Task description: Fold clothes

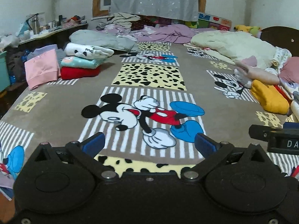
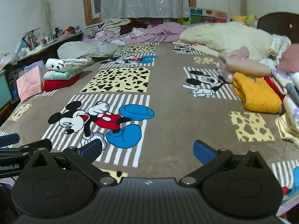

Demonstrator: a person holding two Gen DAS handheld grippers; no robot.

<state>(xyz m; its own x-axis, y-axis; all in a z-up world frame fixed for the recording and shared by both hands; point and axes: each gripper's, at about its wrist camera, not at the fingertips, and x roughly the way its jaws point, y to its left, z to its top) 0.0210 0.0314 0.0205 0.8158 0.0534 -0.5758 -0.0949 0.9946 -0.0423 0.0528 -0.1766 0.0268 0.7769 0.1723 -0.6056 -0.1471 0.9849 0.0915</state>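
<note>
My left gripper (image 1: 149,141) is open and empty, low over the Mickey Mouse blanket (image 1: 56,112). My right gripper (image 2: 147,148) is open and empty too, beside it over the same blanket (image 2: 177,130). A stack of folded clothes, white on teal on red (image 1: 82,63), sits at the far left with a folded pink garment (image 1: 42,69); the stack also shows in the right wrist view (image 2: 61,72). Unfolded clothes lie at the right, led by a yellow garment (image 1: 269,99), which also shows in the right wrist view (image 2: 256,93). The other gripper's body shows at each view's edge.
Crumpled bedding lies across the far end: a grey quilt (image 1: 104,39), a purple one (image 1: 164,33) and a cream one (image 1: 233,44). A cluttered shelf (image 1: 41,28) stands at the left wall. A curtain (image 1: 155,0) hangs behind.
</note>
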